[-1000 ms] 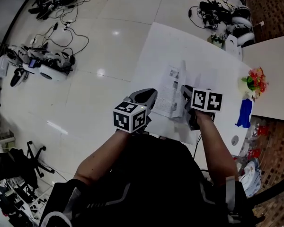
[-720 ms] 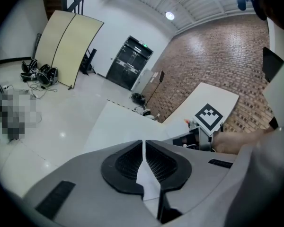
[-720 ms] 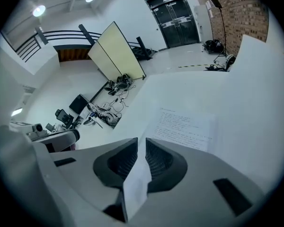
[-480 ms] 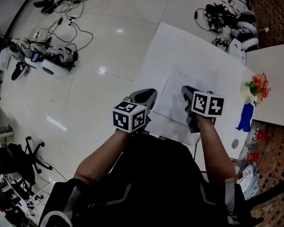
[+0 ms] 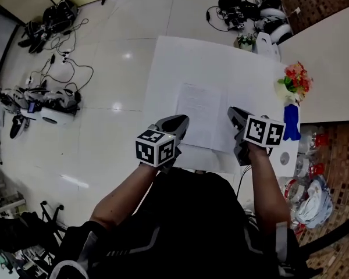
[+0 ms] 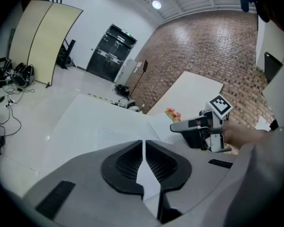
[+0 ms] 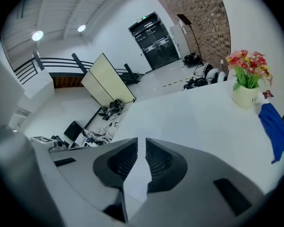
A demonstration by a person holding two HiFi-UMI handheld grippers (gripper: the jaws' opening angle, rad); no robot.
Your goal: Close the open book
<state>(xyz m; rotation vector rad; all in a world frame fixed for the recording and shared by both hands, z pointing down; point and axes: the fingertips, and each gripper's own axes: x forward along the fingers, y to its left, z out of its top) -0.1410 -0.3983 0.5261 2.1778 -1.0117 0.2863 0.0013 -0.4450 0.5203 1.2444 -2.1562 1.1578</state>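
The book (image 5: 200, 116) lies closed and flat on the white table (image 5: 174, 57), its pale cover up; it also shows faintly in the left gripper view (image 6: 116, 137). My left gripper (image 5: 180, 121) hovers at the book's near left edge, its tips (image 6: 143, 142) together with nothing between them. At the book's near right corner my right gripper (image 5: 235, 113) is held off the table. Its jaws (image 7: 141, 140) stand a narrow slit apart and hold nothing. The right gripper (image 6: 180, 126) also shows in the left gripper view, off to the right.
A vase of flowers (image 5: 295, 77) and a blue cloth (image 5: 291, 127) sit at the table's right edge, also in the right gripper view (image 7: 246, 72). Cables and gear (image 5: 41, 95) lie on the floor to the left, with more equipment (image 5: 250, 10) beyond the table's far end.
A page that stood upright a second ago has come down and the book now lies closed. Both grippers have drawn back toward the near edge, the right one also rising.
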